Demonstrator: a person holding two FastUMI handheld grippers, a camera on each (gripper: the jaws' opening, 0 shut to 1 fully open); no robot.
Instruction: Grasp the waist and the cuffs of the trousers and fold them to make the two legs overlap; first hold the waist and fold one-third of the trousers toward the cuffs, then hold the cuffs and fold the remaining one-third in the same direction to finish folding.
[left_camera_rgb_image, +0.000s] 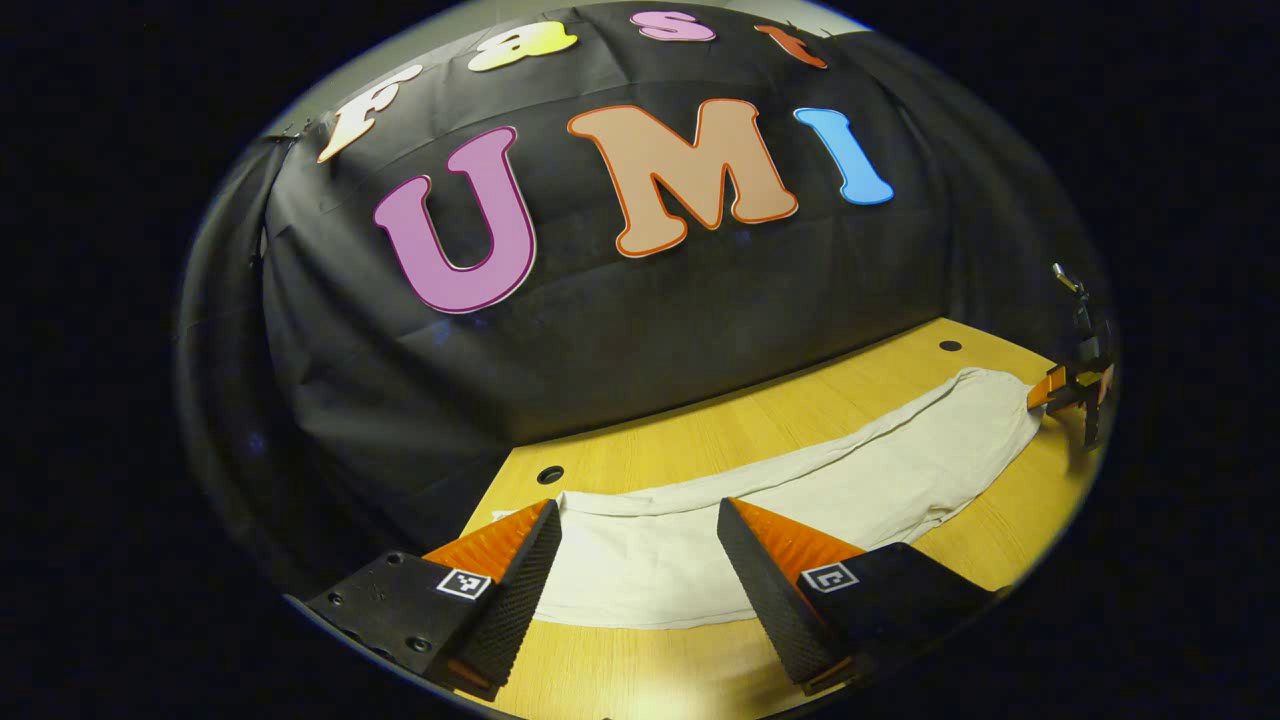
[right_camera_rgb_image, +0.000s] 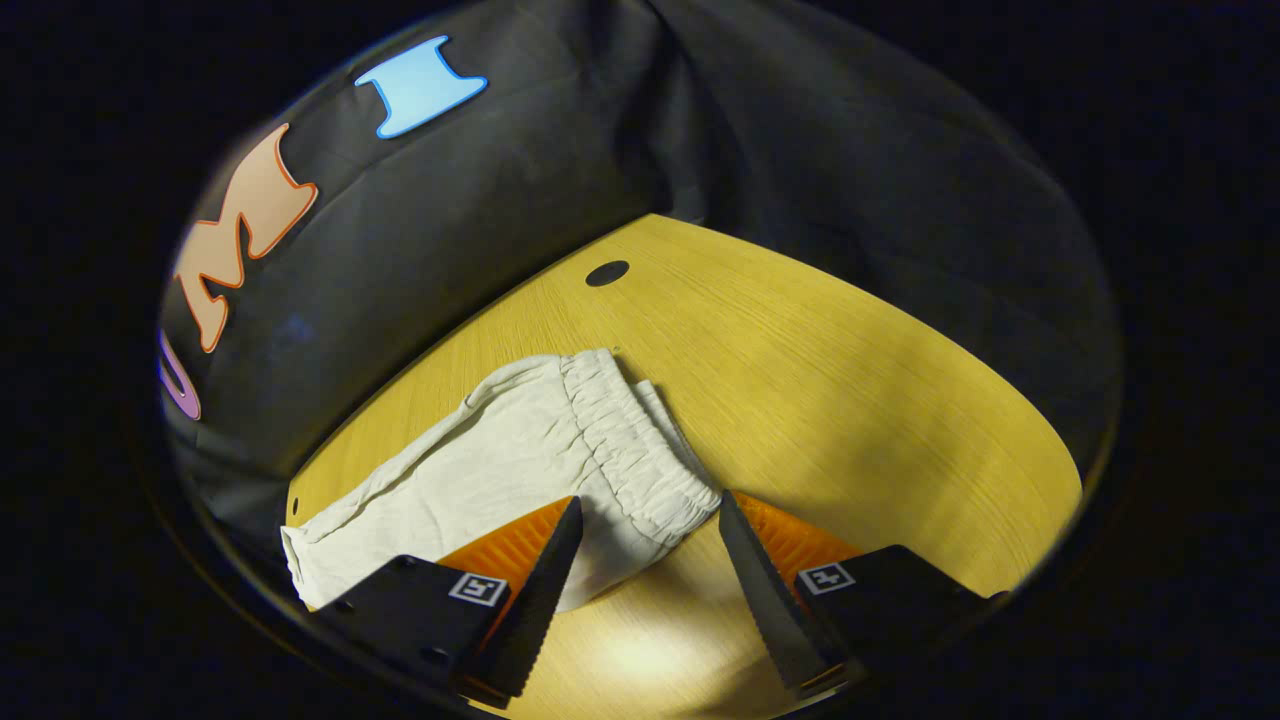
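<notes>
In the left gripper view, the left gripper (left_camera_rgb_image: 638, 560) stood at the bottom of the frame with its jaws wide apart, holding nothing. Between its fingers lay the cuff end of the trousers (left_camera_rgb_image: 800, 490), flat on the surface (left_camera_rgb_image: 700, 430). From there the pale cloth ran in a long band toward the right edge of the frame. At that far end sat the right gripper (left_camera_rgb_image: 1065, 392), small and dim; it seemed to be right at the waist, though contact could not be made out at that size. A dark round hole (left_camera_rgb_image: 550, 474) showed in the surface just above the left finger.

In the right gripper view, the right gripper (right_camera_rgb_image: 645, 560) was also spread open at the bottom of the frame, empty. The gathered waistband (right_camera_rgb_image: 635, 450) lay between and just above its fingertips, slanting from centre to lower right. The trousers (right_camera_rgb_image: 470, 480) stretched toward the lower left of the frame, wrinkled but flat on the surface (right_camera_rgb_image: 850, 400). Another hole (right_camera_rgb_image: 607, 273) sat in the upper middle.
</notes>
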